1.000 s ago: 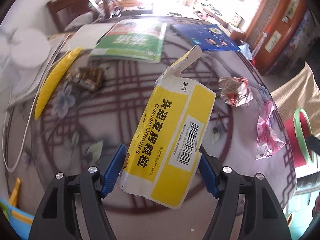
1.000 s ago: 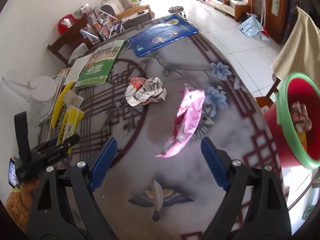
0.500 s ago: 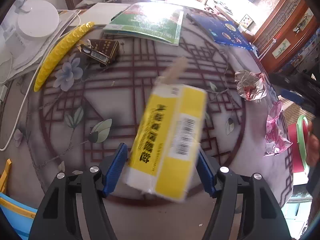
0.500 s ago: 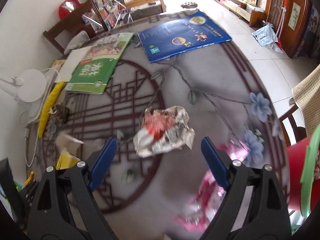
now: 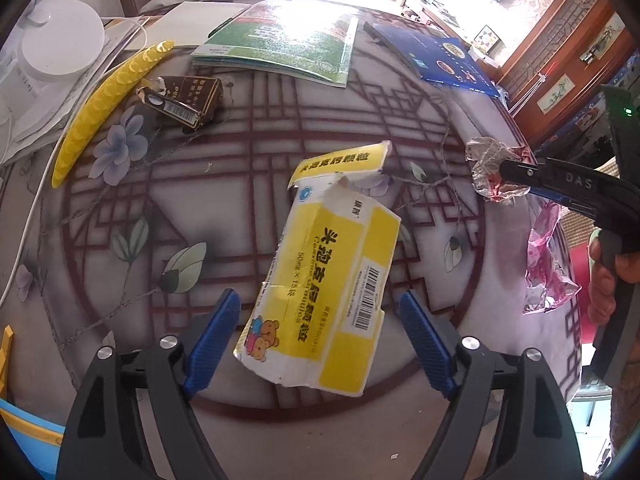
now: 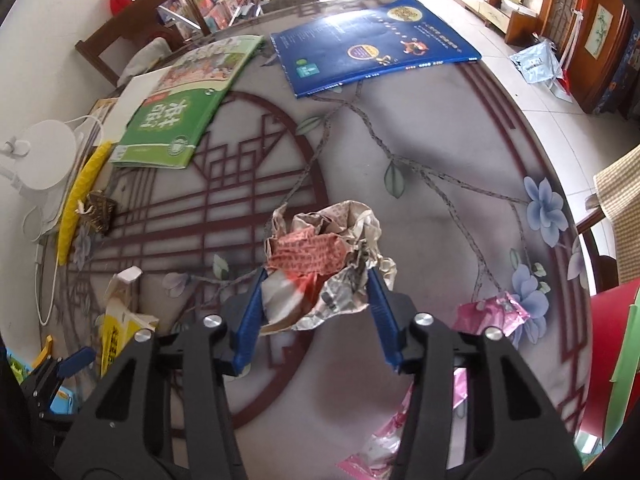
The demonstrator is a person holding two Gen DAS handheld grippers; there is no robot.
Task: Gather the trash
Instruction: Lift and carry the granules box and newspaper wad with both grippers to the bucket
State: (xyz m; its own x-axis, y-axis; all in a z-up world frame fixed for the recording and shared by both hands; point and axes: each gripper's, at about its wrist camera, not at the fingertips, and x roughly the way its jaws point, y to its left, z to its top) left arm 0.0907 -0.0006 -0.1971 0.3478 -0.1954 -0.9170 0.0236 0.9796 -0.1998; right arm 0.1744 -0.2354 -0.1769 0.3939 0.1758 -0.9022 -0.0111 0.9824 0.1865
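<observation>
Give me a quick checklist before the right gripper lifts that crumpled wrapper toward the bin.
1. Crumpled wrapper between the right gripper's pads: ok, jaws closing on it.
2. Firm hold: cannot tell.
3. Yellow box free of the left gripper: ok, jaws opening, pads apart from it.
4. Red bin within sight: ok, at the right edge.
5. Pink wrapper out of the way: not ok, it lies between the crumpled wrapper and the bin.
</observation>
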